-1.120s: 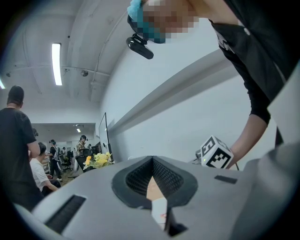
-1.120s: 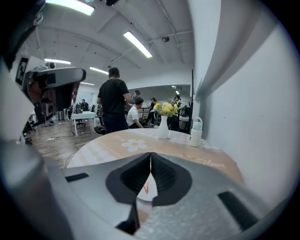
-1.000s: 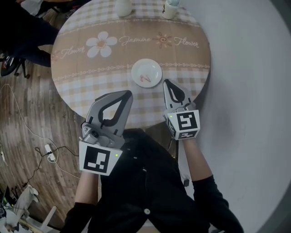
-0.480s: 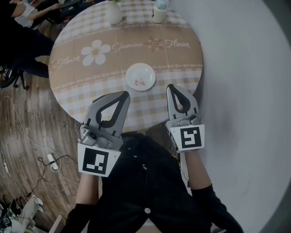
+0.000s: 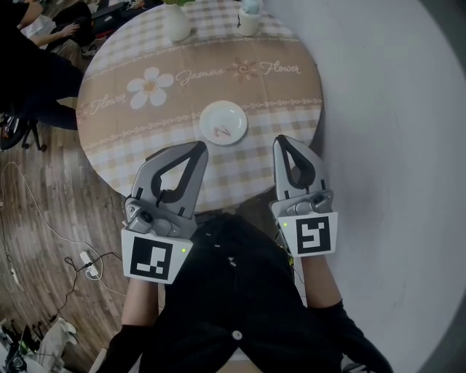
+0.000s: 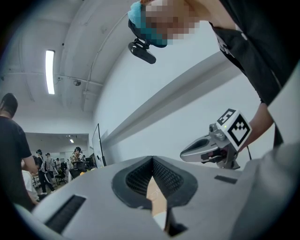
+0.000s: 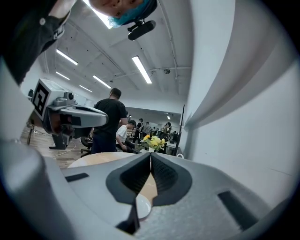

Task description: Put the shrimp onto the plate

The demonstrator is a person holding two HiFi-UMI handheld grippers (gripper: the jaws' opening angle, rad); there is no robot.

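Observation:
A small pink shrimp (image 5: 223, 132) lies inside a white plate (image 5: 223, 122) near the front of the round table. My left gripper (image 5: 199, 148) is held over the table's near edge, left of the plate, jaws shut and empty. My right gripper (image 5: 281, 141) hangs just right of the plate, also shut with nothing in it. In the right gripper view the plate (image 7: 141, 206) shows below the closed right gripper (image 7: 150, 157). The left gripper view shows the closed left gripper (image 6: 152, 160) and the right gripper (image 6: 216, 145) beyond it.
The round table (image 5: 131, 116) has a beige checked cloth with a flower print. A white vase (image 5: 175, 25) and a cup (image 5: 249, 20) stand at its far edge. A grey wall (image 5: 393, 146) runs along the right. Cables (image 5: 44, 211) lie on the wooden floor; people sit at the far left.
Both grippers have drawn back toward me, away from the plate; the right one has moved furthest. The view has shifted, so the table sits slightly higher and left.

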